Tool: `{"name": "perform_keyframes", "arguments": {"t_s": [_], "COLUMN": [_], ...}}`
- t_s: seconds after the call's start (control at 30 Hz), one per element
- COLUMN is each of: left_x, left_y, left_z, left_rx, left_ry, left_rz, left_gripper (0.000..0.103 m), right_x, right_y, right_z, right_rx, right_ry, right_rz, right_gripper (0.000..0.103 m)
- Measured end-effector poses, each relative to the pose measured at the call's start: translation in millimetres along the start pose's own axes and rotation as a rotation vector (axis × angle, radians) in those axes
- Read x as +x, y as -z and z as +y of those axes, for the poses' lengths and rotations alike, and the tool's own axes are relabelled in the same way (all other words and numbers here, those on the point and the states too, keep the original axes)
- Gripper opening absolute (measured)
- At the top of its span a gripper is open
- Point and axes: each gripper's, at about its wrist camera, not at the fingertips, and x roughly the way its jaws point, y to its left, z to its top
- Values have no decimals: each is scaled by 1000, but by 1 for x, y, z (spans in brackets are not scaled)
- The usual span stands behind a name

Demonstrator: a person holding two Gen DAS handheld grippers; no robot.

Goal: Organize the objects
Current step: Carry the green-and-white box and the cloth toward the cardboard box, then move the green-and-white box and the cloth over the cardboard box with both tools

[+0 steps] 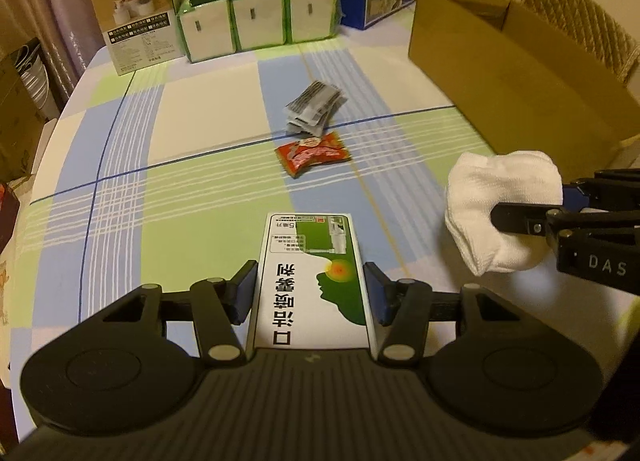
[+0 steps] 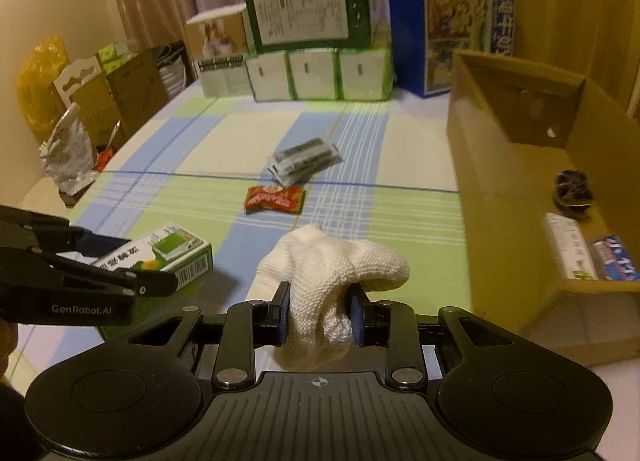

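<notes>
Left tongs [image 1: 310, 293] grasp the green-and-white medicine carton [image 1: 312, 277] near the desk's front edge; right tongs [image 2: 318, 313] pinch the white knitted sock [image 2: 328, 281]. Lift both clear, then carry right (1 at a time) into the open brown cardboard box [image 2: 500, 197].

Two low fisheye views, each looking forward along its own hand-held gripper across a desk covered by a blue, green and cream checked cloth [image 1: 192, 149]. The left view sits close beside the right. Both share the red snack packet [image 1: 313, 153] [image 2: 275, 199], stacked boxes behind and an open brown cardboard box [image 1: 520, 73] [image 2: 520, 165].
</notes>
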Motion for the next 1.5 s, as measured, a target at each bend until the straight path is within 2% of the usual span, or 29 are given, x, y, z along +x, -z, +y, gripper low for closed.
{"name": "perform_keyframes", "arguments": {"t_s": [0.37,0.7,1.13,1.5], "left_x": [-78,-127,-141,-138], "left_y": [10,3,-11,-15], "left_z": [-40,-83,-144,-167], "left_rx": [-47,-39,31,58], "left_ry": [25,62,143,168], "left_rz": [-83,-162,-199,-196], "left_gripper": [51,51,51,51], "right_x": [-80,-138,-180,-196], "right_y": [6,15,24,29], "right_z": [-4,-24,-74,-96], "right_rx": [31,73,156,187], "right_ry": [24,72,161,187], "right_rz": [-69,-127,-165,-178], "right_gripper": [26,26,26,26]}}
